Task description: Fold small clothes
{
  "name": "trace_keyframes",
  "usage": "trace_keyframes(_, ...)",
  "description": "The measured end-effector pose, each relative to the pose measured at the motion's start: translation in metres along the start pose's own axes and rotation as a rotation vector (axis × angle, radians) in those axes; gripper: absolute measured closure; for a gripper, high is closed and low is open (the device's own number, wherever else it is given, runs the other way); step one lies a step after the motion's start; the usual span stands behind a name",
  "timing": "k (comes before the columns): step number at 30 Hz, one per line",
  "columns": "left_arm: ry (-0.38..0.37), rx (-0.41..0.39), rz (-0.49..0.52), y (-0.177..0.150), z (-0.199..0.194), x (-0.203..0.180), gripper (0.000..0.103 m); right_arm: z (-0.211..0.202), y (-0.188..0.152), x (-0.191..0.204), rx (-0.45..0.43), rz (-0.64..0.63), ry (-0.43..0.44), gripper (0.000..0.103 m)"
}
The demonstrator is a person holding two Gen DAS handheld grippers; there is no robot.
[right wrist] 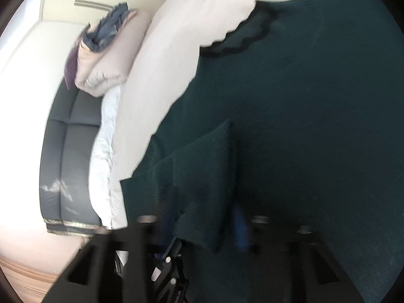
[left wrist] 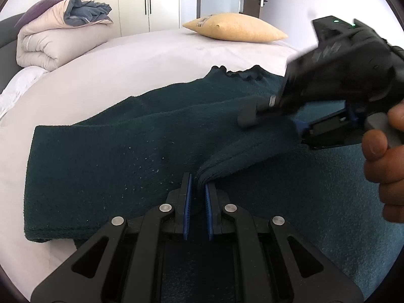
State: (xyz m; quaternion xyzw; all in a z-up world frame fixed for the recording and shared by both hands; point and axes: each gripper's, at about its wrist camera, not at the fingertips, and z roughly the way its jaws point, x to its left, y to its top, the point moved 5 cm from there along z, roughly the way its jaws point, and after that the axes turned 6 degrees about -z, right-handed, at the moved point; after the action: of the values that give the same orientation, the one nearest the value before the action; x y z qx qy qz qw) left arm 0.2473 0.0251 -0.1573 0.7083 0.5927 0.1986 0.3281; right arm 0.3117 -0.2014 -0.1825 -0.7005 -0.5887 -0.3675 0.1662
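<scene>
Both tongs pinch one fold of the dark green sweater [left wrist: 106, 156] on the bed [left wrist: 156, 58].

The left tongs [left wrist: 198, 189] are clenched on the fold's near end, and the right tongs [left wrist: 275, 121] grip it farther along (their view is blurry). The sweater stretches long to the left, so the fold likely goes that way.

Bare sheet [left wrist: 126, 58] lay open beyond and left of the sweater [left wrist: 113, 156]. A folded duvet [left wrist: 58, 35] and yellow pillow [left wrist: 234, 27] blocked the far edge.
</scene>
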Motion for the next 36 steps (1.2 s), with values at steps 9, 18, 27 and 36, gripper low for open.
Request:
trace_keyframes(9,-0.266,-0.050,-0.248,0.018,-0.046,0.039,0.094,-0.033,0.009,0.006,-0.101,-0.168,-0.137,0.096)
trace_keyframes(18,-0.138,-0.120,-0.533,0.038,-0.065,0.157,0.094,-0.082,0.023,-0.048,-0.181,-0.094,-0.202,0.096)
trace_keyframes(27,-0.123,-0.041,-0.344,0.071,-0.045,0.128,0.094,-0.105,0.024,-0.070,-0.217,-0.068,-0.242,0.096)
trace_keyframes(36,-0.061,0.011,-0.302,0.077,-0.024,0.123,0.094,-0.126,0.016,-0.082,-0.203,-0.064,-0.295,0.096)
